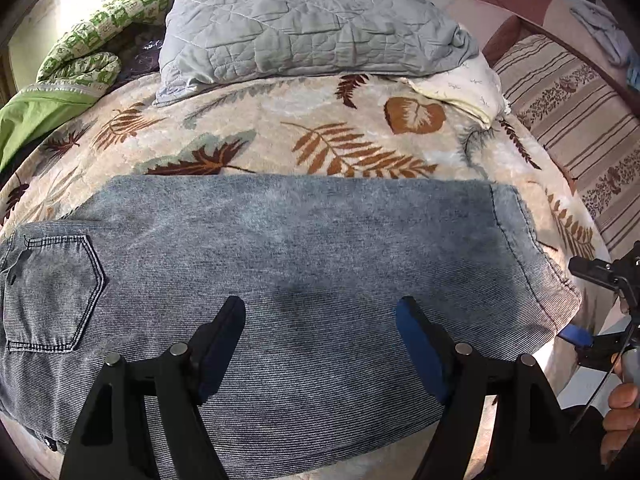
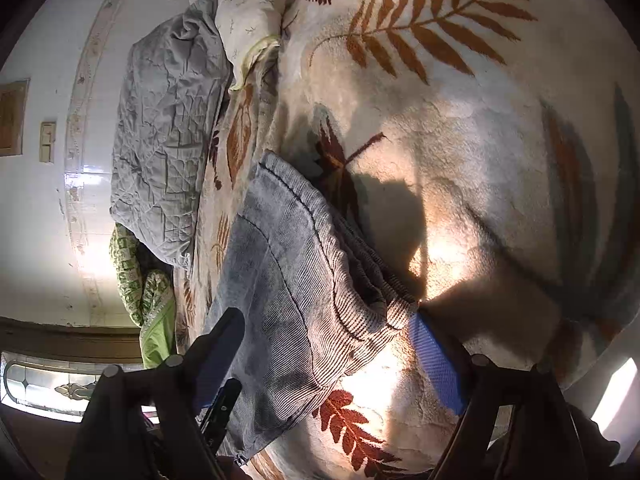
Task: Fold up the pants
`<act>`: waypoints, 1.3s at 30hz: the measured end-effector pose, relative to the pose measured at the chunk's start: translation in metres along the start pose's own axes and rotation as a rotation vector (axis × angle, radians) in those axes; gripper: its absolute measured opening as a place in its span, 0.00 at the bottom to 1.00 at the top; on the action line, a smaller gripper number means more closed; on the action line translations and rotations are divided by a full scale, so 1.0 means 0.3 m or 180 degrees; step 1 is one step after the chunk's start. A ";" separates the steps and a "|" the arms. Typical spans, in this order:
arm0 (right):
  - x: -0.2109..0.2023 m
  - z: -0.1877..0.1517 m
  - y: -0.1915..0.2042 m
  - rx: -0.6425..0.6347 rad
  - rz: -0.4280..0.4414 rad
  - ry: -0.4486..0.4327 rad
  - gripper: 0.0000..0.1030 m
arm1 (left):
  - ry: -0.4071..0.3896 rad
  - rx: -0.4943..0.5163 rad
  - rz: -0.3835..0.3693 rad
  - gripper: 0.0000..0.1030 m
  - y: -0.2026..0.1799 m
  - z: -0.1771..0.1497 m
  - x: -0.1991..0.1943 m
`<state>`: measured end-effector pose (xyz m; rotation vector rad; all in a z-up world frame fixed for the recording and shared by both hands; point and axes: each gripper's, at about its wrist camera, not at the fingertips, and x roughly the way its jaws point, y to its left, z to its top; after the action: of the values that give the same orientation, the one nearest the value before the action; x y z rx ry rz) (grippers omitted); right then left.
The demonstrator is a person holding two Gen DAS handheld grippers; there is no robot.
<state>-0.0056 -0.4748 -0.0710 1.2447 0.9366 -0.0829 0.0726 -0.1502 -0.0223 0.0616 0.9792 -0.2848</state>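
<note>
Your left claw (image 1: 320,344) hangs released over the folded jeans (image 1: 280,248); your right claw (image 2: 328,344) gapes around their hem, unclenched.

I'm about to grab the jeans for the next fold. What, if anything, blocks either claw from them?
Nothing visible. The left claw hangs open directly above the jeans; the right claw is open around their hem end on the leaf blanket.

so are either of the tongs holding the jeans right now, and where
Neither. Both tongs, left and right, stand open over the jeans; the right straddles the hem end, pads not pressing.
</note>
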 end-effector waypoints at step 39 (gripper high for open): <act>-0.057 -0.397 0.768 -0.2591 -0.0259 -0.0368 0.24 | -0.0155 -0.0751 0.0115 0.80 0.404 -0.072 -0.195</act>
<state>0.0383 -0.2987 0.1149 0.4436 0.7956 0.1518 0.0567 -0.0176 0.0049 -0.1421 0.9565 -0.1357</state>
